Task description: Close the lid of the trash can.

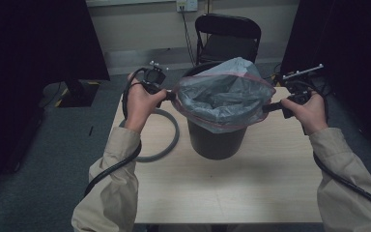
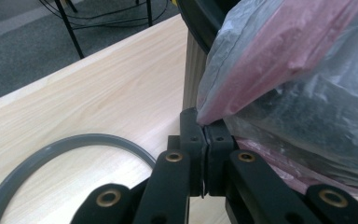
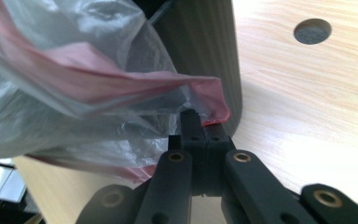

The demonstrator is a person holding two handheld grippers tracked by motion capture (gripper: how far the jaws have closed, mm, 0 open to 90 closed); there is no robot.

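Sleeves come in low, and each hand-held gripper is clenched on the bin liner's (image 1: 222,94) pink hem: left hand-held gripper (image 1: 171,95) and right hand-held gripper (image 1: 266,107) on opposite sides of the black bin (image 1: 216,140) mid-counter (image 1: 232,188) (grey ring (image 1: 166,145) lying nearby). Liner stretches straight between them.

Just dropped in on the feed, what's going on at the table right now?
A person is fitting a grey bin bag with a pink hem into a black bin that stands on the wooden table. The left gripper pinches the bag's hem on one side of the bin, and the right gripper pinches it on the opposite side, jaws shut on the plastic. The bag's mouth is spread wide over the bin's top, with the hem hanging outside the rim. A grey ring lies on the table beside the bin.
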